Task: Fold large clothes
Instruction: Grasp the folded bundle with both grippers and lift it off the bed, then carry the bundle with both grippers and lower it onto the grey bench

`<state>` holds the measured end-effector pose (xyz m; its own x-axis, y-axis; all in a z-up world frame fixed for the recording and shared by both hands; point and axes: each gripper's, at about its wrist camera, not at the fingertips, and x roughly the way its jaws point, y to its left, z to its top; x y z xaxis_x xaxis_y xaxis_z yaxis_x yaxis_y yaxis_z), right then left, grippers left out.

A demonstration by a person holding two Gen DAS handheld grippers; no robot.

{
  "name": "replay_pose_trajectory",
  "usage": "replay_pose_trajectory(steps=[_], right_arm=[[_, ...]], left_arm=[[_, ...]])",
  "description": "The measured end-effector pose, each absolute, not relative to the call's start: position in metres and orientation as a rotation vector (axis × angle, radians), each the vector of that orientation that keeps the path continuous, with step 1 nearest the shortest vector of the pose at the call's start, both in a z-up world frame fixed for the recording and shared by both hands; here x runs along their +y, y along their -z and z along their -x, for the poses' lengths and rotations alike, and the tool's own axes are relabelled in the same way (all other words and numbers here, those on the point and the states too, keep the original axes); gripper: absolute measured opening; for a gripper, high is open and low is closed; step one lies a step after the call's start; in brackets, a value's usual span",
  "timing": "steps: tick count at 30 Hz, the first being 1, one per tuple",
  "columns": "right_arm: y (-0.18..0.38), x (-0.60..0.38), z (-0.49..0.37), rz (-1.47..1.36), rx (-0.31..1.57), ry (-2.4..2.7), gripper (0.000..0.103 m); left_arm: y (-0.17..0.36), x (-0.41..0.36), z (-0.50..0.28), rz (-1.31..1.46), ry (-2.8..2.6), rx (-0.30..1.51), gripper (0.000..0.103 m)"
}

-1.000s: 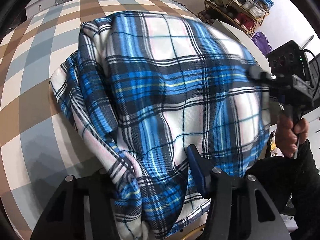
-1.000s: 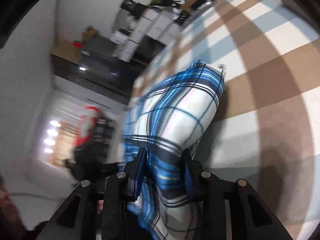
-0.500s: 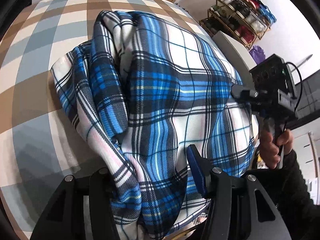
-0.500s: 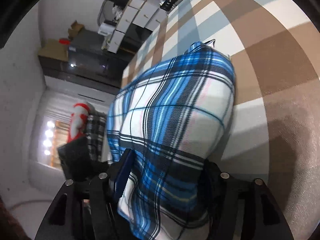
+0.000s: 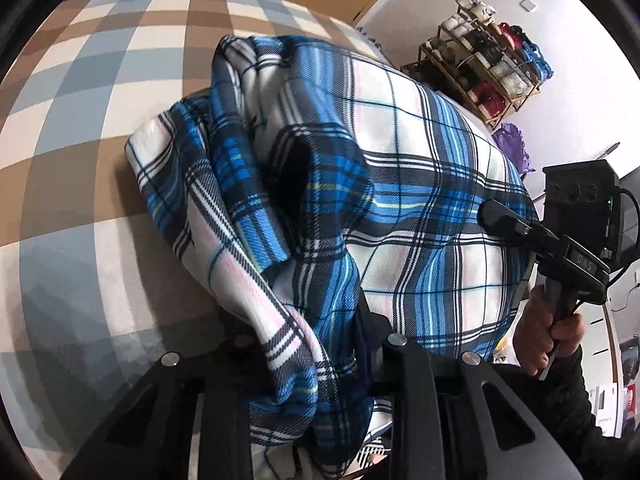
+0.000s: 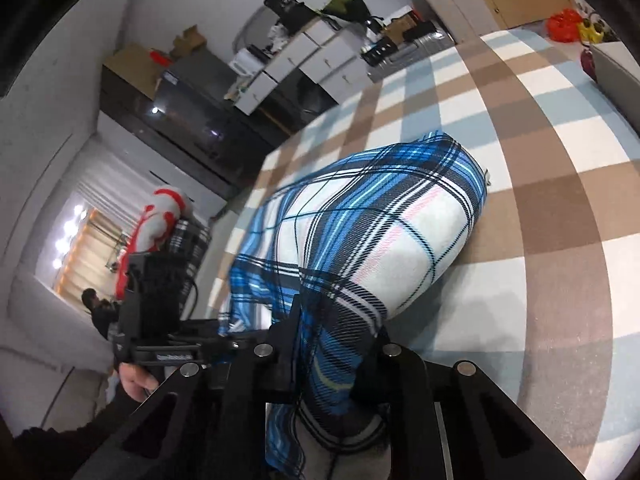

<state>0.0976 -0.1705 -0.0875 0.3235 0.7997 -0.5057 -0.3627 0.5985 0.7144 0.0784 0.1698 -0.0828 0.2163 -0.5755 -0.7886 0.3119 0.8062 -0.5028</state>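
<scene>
Just squeezed tighter: left gripper [image 5: 304, 344] and right gripper [image 6: 332, 344], both pinching the blue plaid blanket [image 5: 400, 200] bunched between fingers, above the checked bed [image 5: 100, 92]. Best lifted evenly, corners matched.

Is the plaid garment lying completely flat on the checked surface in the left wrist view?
No, the plaid garment is bunched and lifted above the checked surface.

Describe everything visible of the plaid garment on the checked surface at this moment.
The plaid garment is soft woven-looking cloth in blue, white and black with thin pink and yellow lines. It lies bunched and partly folded on the brown, grey and white checked cover, near edge lifted. The left claw pinches a gathered fold; the right claw pinches another edge. Both have just been closing on the cloth.
</scene>
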Motion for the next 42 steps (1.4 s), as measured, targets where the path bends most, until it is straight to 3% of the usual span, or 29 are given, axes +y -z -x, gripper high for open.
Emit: replay_pose_trajectory(steps=[12,24,28,33,37,42], right_arm=[[0.027,-0.233,-0.094,-0.563,0.916,-0.768,0.018],[-0.066,-0.403,-0.11,-0.481,0.869,-0.604,0.018],[-0.068,-0.462,-0.132,-0.439,0.903,-0.556,0.018],[-0.034,-0.507,-0.174,-0.377,0.999,-0.456,0.021],[0.014,-0.533,-0.197,-0.349,1.089,-0.378,0.029],[0.047,-0.567,-0.196,-0.341,1.13,-0.243,0.057]], left_arm=[[0.045,0.122,-0.085,0.308,0.778,1.098,0.02],[-0.022,-0.05,-0.116,0.316,0.977,0.968,0.02],[-0.015,-0.105,-0.129,0.318,0.99,0.953,0.02],[0.017,-0.151,-0.137,0.334,0.944,1.01,0.02],[0.049,-0.162,-0.134,0.339,0.935,1.067,0.02],[0.06,-0.152,-0.12,0.153,0.951,1.019,0.023]])
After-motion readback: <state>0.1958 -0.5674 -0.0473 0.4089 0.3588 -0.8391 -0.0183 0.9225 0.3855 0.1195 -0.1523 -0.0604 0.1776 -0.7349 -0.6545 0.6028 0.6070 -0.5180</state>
